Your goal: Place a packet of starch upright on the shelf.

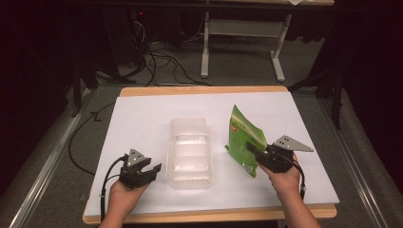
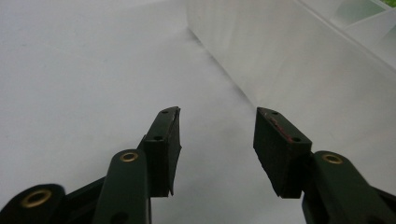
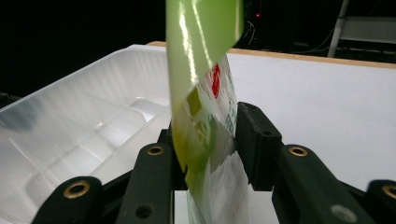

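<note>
Fingers (image 2: pixel 168 149) of the left gripper (image 2: pixel 217 149) stand apart with bare white surface between their pads, grasping nothing; in the high view this gripper (image 1: pixel 153 169) rests low at the near left of the white table (image 1: pixel 142 118), held from below by the person's left hand (image 1: pixel 122 195), its jaws pointing right toward the clear plastic tray (image 1: pixel 189 147), close to the tray's near left corner but apart from it. From the left gripper view the tray's frosted side wall (image 2: pixel 289 51) runs diagonally just ahead and to the right of the open jaws. Right gripper (image 1: pixel 252 150): held by the right hand (image 1: pixel 284 179) at the near right of the table, jaws pointing left and clamped on the lower part of a green snack pouch (image 1: pixel 244 137). In the right gripper view the two black jaws press the pouch (image 3: pixel 205 126) from both sides, the glossy green film rising upright above them with a red mark on its printed face. The pouch stands on edge just right of the tray, a narrow strip of table between them. Tray (image 3: pixel 88 121): translucent, divided into compartments by low ribs, centred on the table with its long side running away from the person; its compartments appear empty. Cables (image 1: pixel 107 175) trail from each gripper past the near table edge.
</note>
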